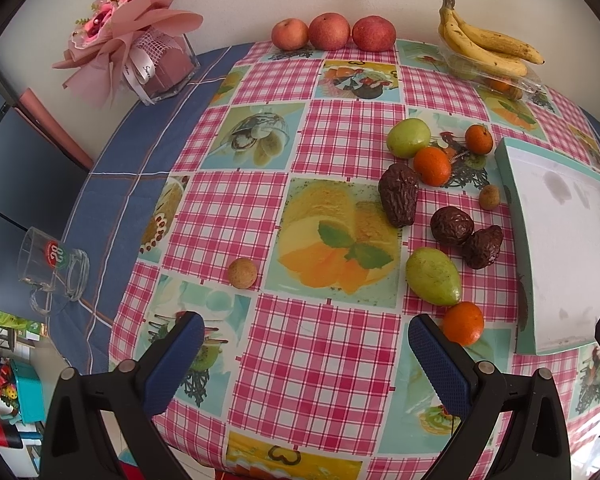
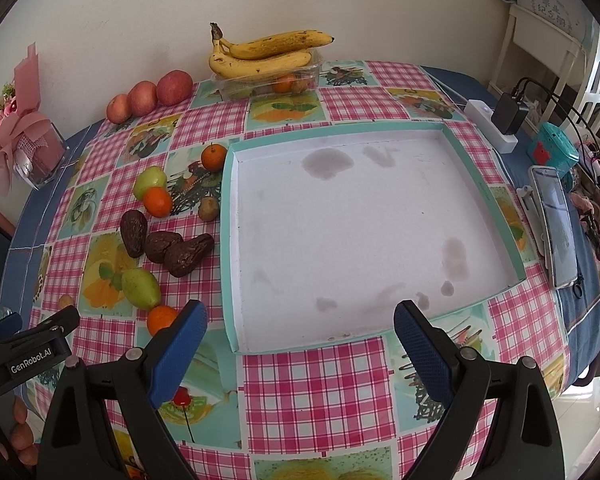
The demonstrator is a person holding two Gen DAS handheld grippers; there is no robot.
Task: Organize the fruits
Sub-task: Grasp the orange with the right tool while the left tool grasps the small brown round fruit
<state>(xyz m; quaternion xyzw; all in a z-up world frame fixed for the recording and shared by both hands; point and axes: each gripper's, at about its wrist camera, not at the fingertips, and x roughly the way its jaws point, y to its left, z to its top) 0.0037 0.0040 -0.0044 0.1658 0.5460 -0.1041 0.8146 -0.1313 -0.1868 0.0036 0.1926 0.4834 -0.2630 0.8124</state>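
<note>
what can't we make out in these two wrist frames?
- Fruit under the bananas: in both views the clear box blurs it; only one orange is plain.
- Tray: its right part runs off the left wrist view's edge.
- Orange nearest the claws: partly behind the right claw's finger in the right wrist view.
- Phone screen: too small and glared in the right wrist view.

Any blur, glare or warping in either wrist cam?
Left wrist: heavy fisheye bulge in the tablecloth, black vignette corners, fruit sharp. Right wrist: same warping, tray edges bow, blown-out daylight at bottom right, no motion blur.
</note>
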